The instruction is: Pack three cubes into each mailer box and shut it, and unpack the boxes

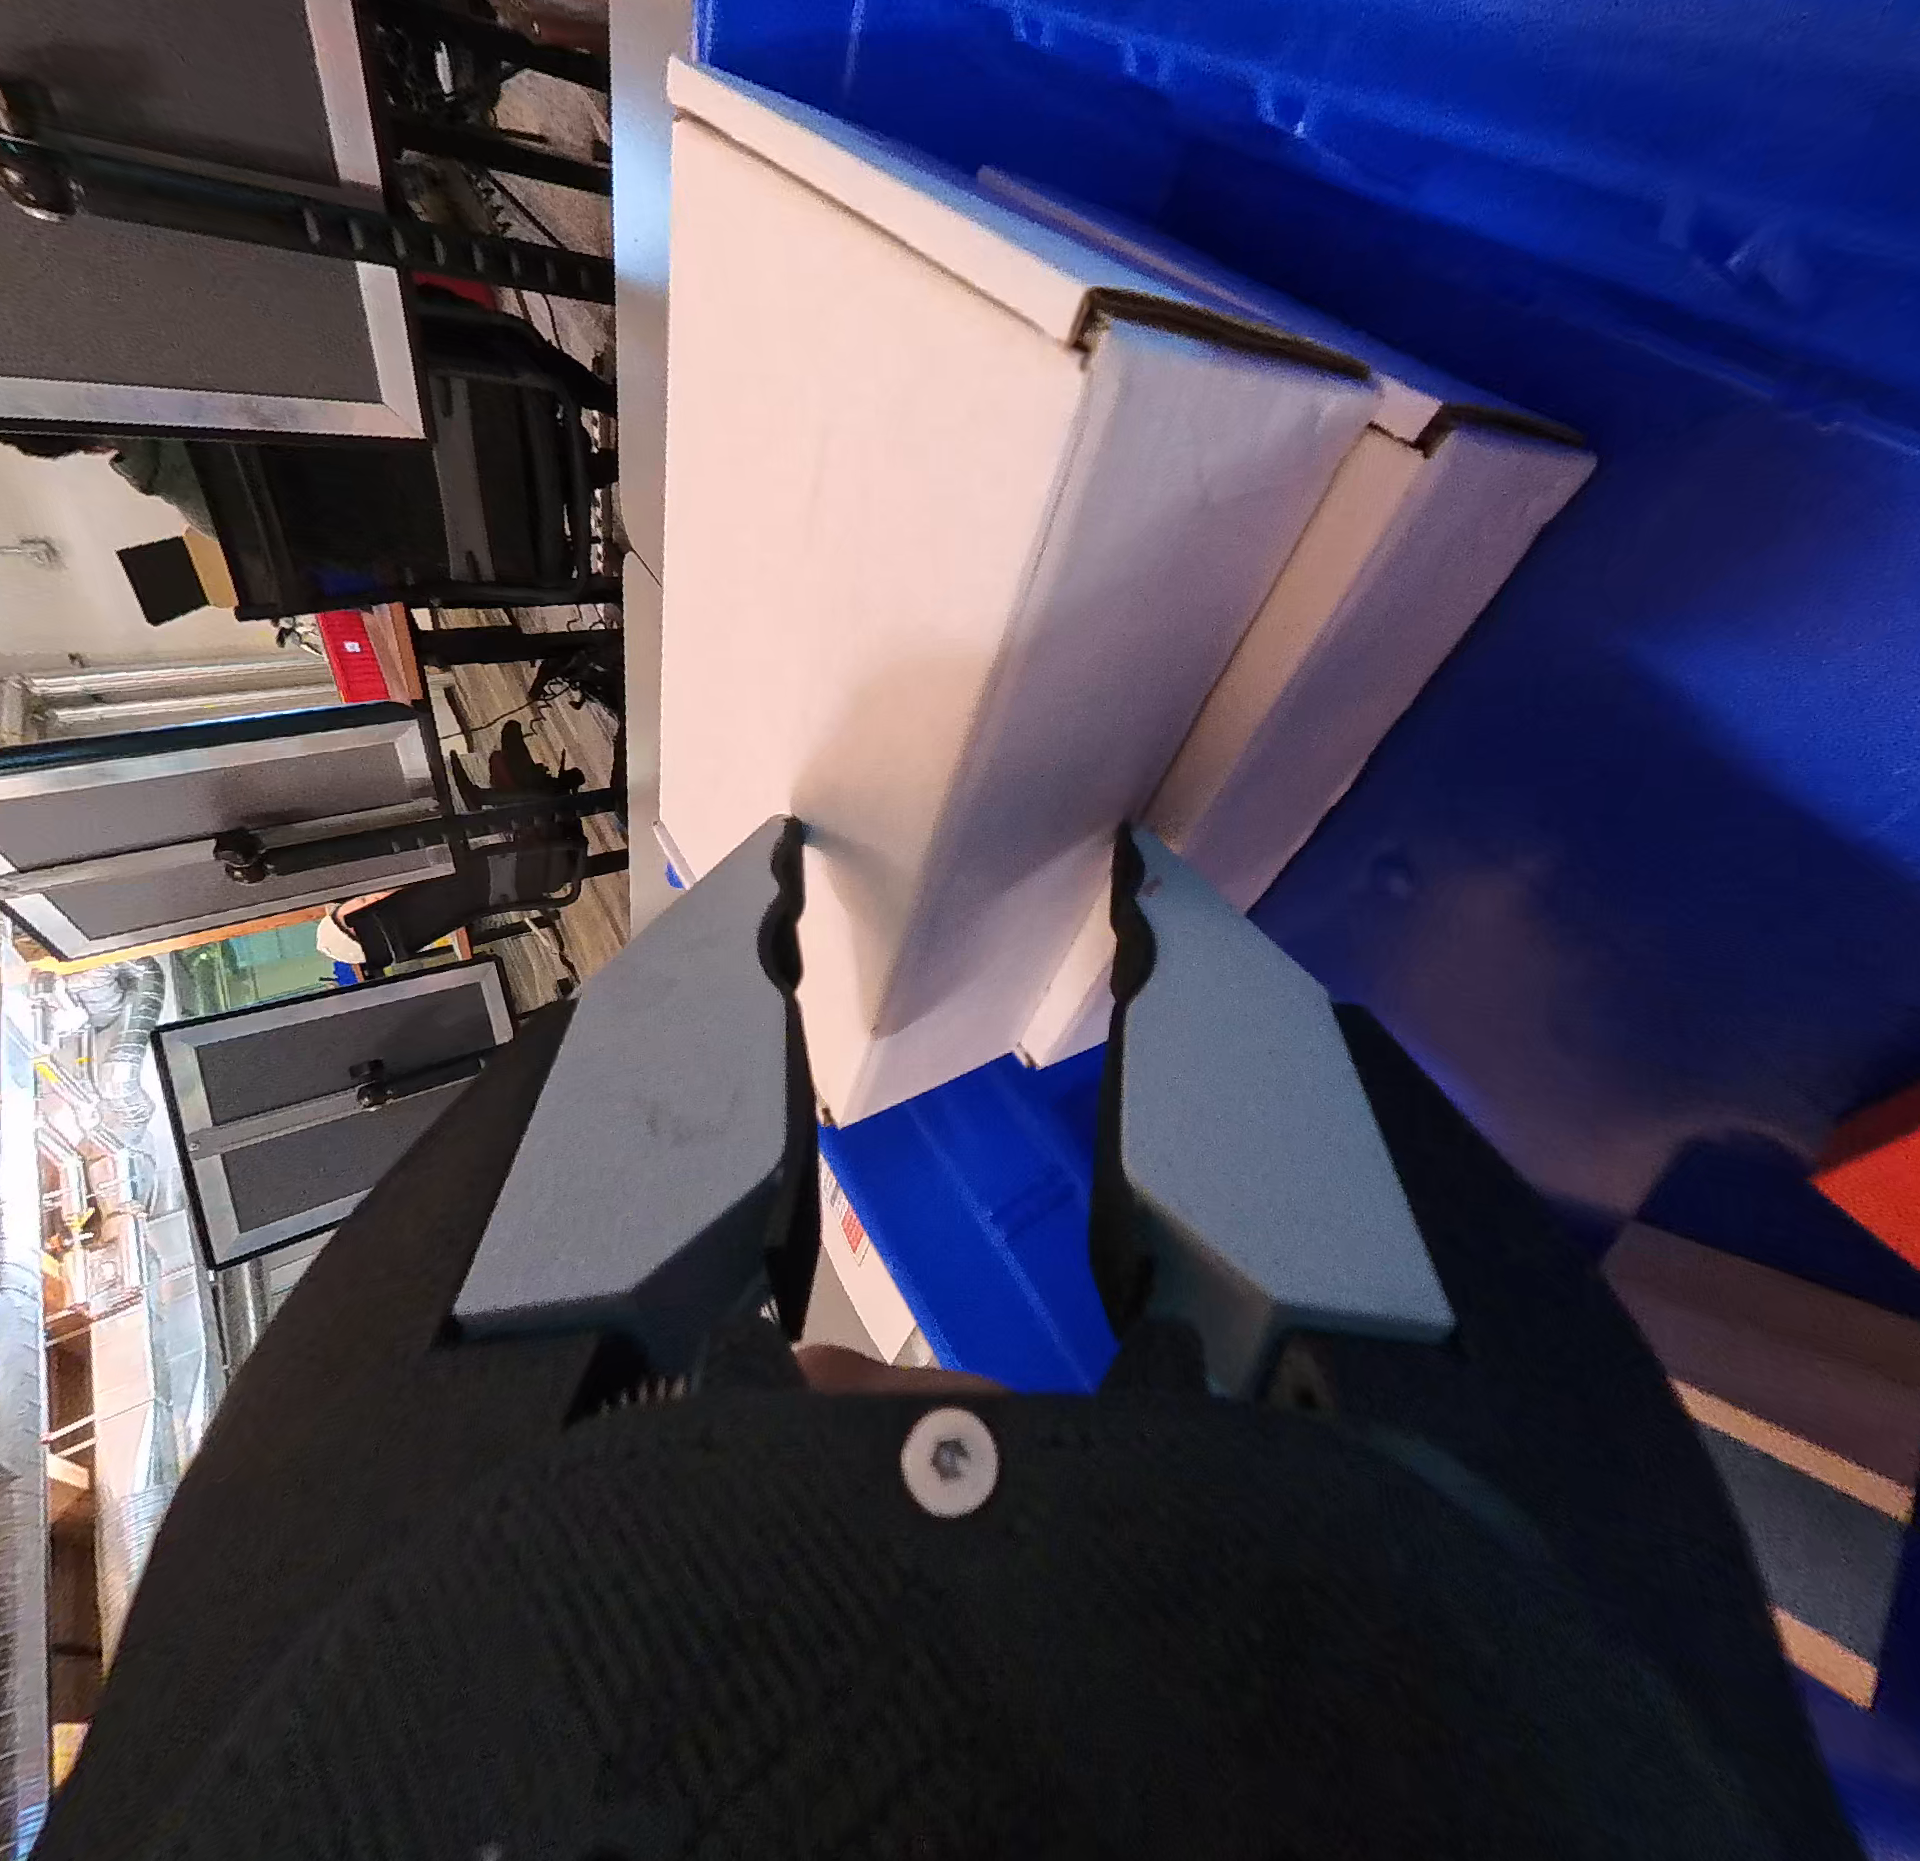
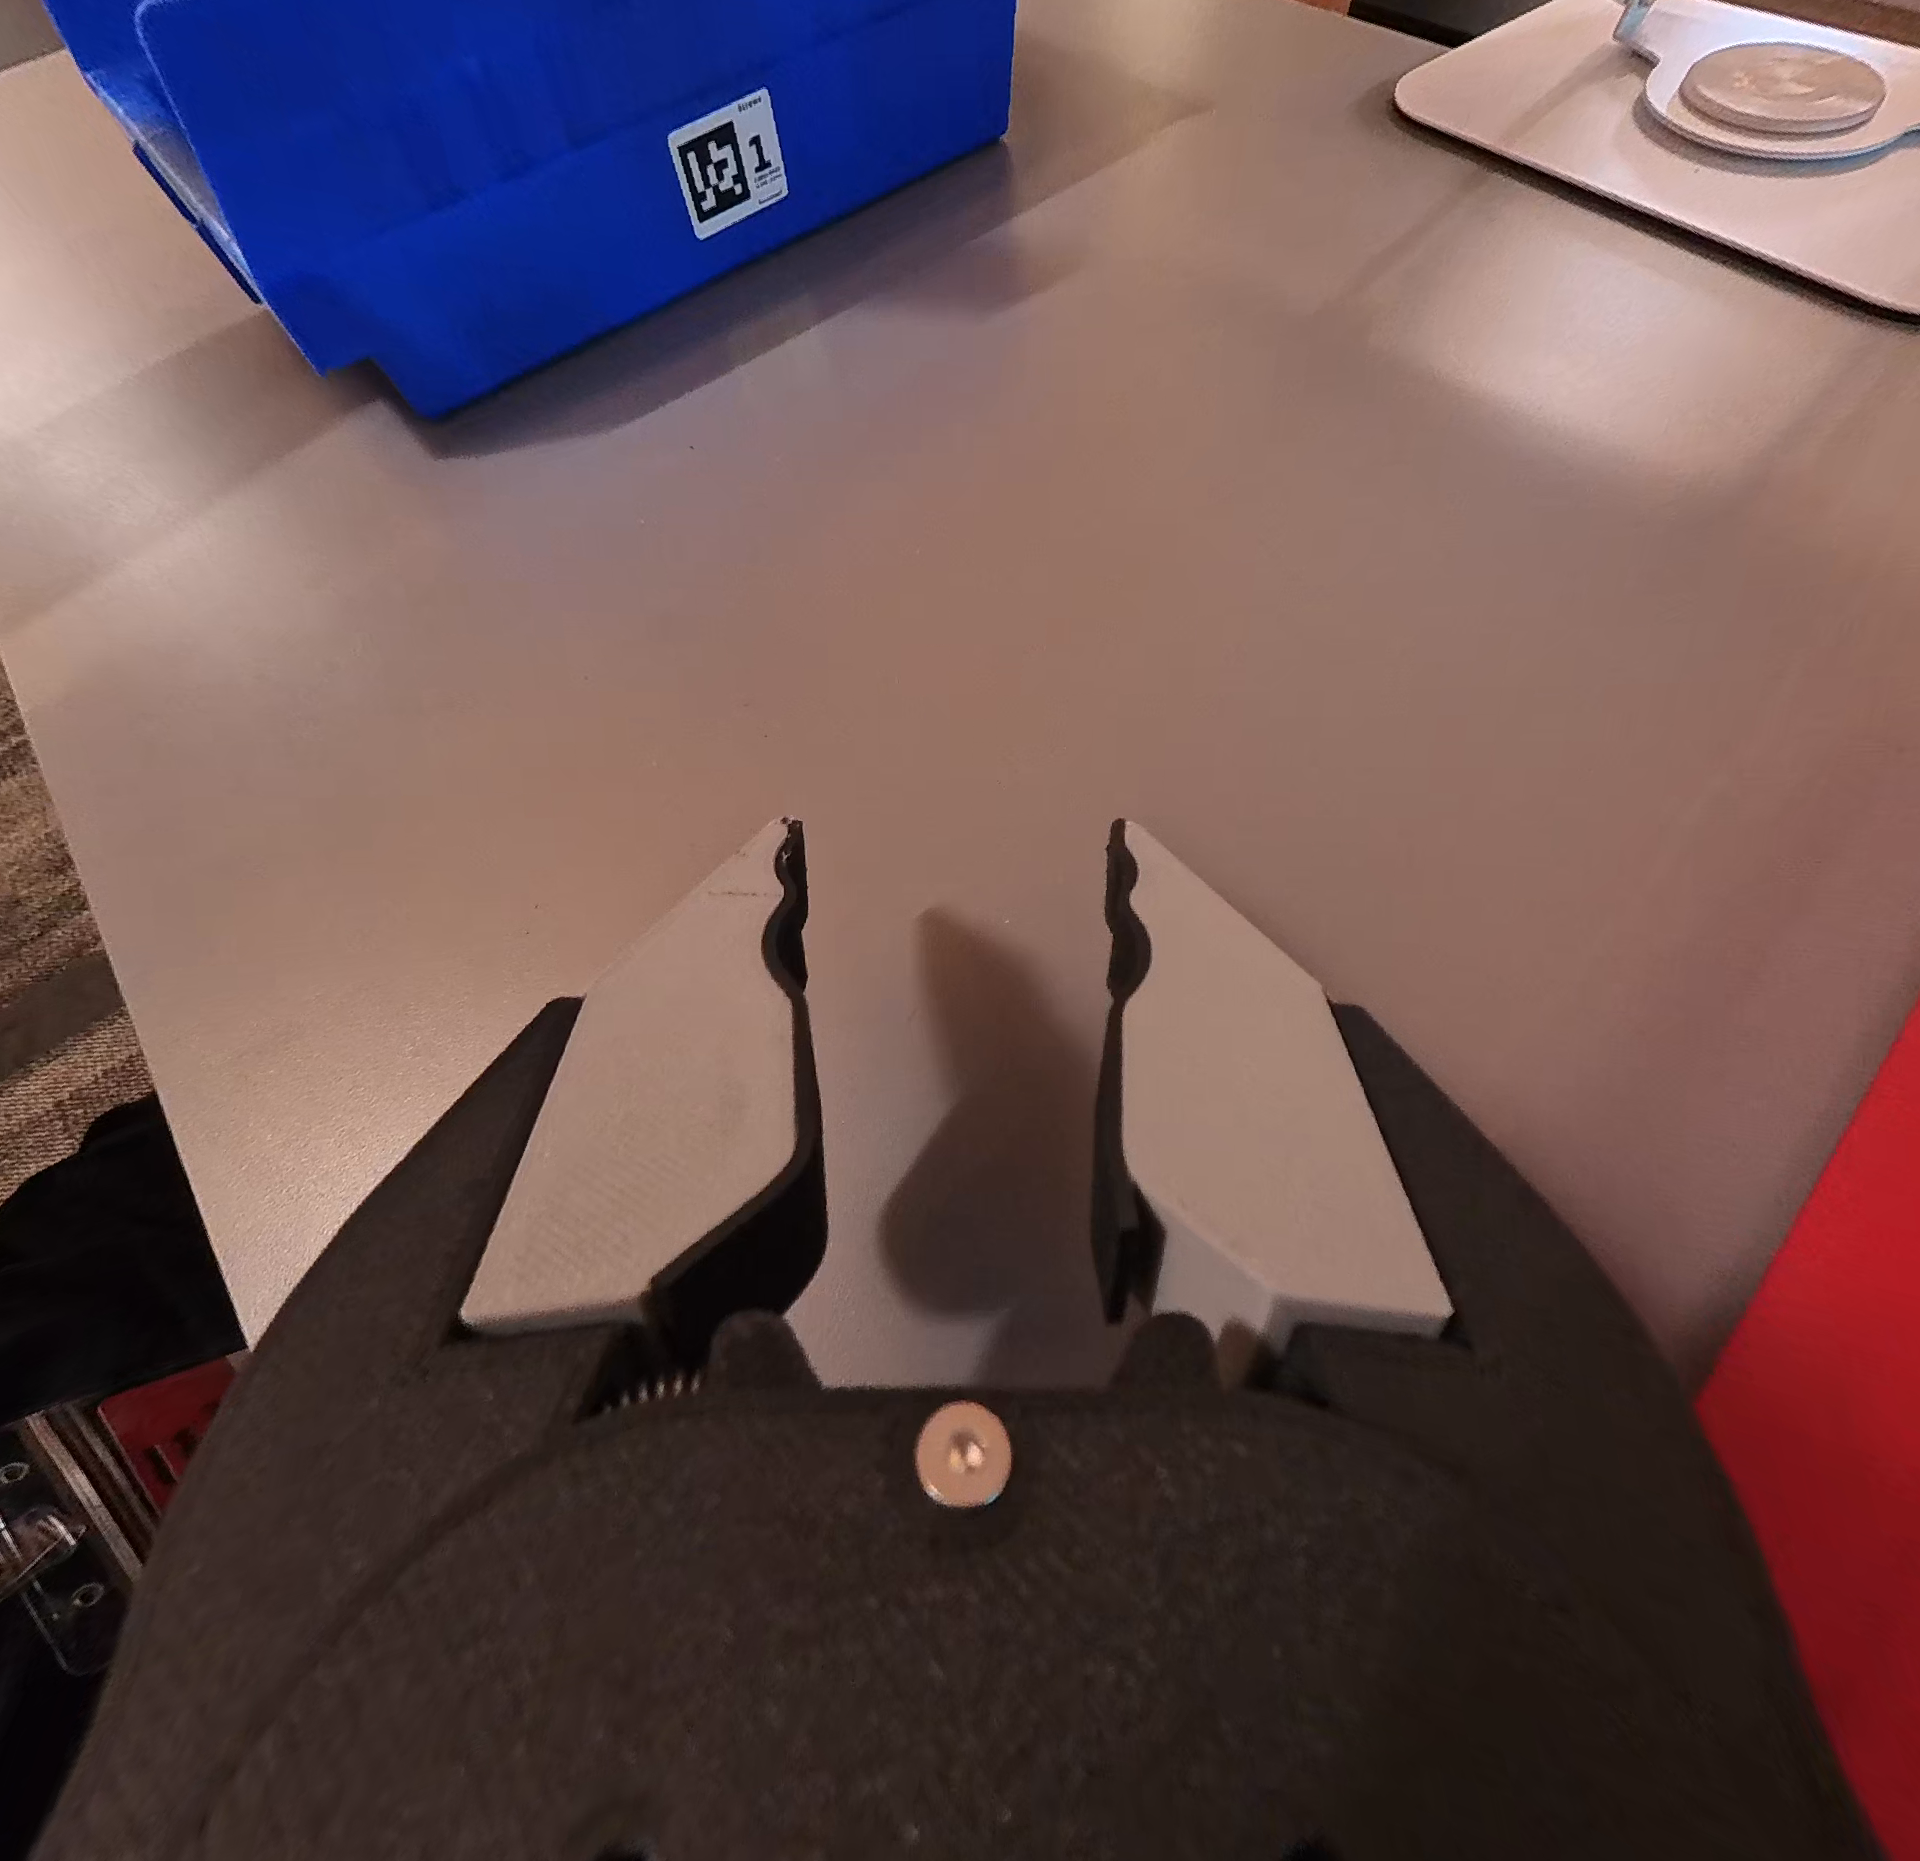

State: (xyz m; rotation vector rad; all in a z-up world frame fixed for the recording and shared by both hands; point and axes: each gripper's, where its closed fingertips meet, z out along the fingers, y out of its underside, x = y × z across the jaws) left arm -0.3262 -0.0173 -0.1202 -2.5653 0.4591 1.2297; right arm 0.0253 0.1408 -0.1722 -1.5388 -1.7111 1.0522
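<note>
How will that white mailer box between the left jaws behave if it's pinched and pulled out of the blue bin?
The nearer white mailer box looks like thin folded cardboard, so its walls may flex under a pinch. It stands on edge against a second mailer box in the blue bin, so it may tip once freed. Its smooth faces could slip.

A white coded sticker (image 2: 729, 162) sits on the blue bin (image 2: 520, 284).
</note>
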